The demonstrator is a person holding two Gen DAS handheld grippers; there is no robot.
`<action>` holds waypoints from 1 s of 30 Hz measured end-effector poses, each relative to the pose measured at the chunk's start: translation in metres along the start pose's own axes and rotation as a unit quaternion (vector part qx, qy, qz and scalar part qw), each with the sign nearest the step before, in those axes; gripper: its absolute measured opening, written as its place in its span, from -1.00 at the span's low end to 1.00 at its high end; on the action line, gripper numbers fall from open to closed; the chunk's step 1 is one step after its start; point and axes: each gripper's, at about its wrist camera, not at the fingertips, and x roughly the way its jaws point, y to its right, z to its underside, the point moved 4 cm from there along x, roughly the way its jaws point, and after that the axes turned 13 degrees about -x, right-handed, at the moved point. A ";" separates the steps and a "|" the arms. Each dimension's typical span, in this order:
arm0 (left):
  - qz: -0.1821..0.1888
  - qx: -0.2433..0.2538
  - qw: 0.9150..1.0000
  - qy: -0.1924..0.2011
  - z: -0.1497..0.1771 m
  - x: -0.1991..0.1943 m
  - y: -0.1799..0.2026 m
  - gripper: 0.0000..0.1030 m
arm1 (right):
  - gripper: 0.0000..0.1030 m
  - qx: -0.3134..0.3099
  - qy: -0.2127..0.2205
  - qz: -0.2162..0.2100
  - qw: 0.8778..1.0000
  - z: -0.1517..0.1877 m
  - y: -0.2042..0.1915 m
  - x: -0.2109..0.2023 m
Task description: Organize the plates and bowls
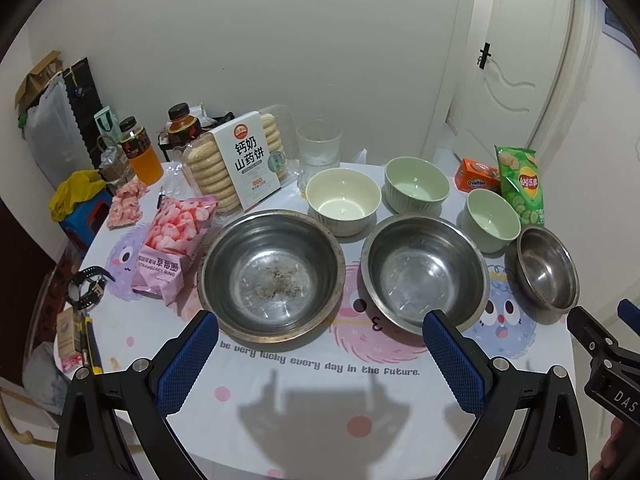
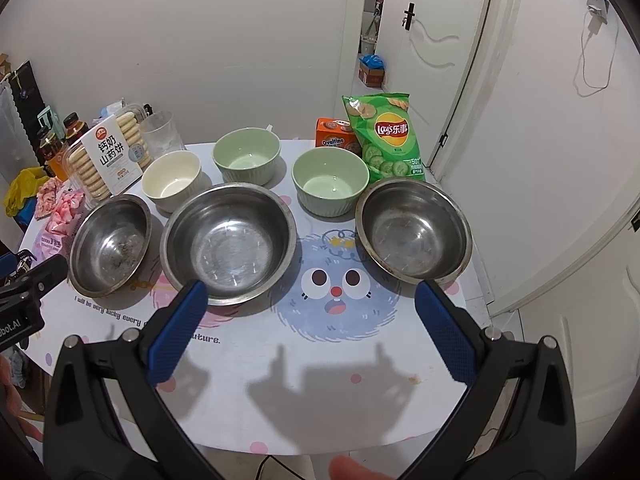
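1. Bowls sit unstacked: three round stainless-steel bowls, with the largest steel bowl [image 1: 272, 274] just ahead of the left gripper [image 1: 320, 344].
2. Three ribbed ceramic bowls, among them a cream ceramic bowl [image 1: 343, 200], stand beyond.
3. Both grippers hover spread wide and empty; the right gripper [image 2: 310, 322] faces the small steel bowl [image 2: 414, 230], probably for nesting.

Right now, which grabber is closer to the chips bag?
The right gripper. It hangs open near the front table edge, with the chips bag ahead, just behind the right-hand metal bowl. The left gripper hangs open farther left, before the two bigger metal bowls.
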 end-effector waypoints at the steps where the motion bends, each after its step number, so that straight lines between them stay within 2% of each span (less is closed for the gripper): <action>1: 0.000 0.000 1.000 0.000 0.000 0.000 0.000 1.00 | 1.00 -0.001 0.000 0.000 1.000 0.000 0.001 0.000; 30: -0.002 0.000 1.000 0.002 -0.004 0.001 0.002 1.00 | 1.00 -0.002 -0.001 0.000 1.000 -0.004 0.001 0.002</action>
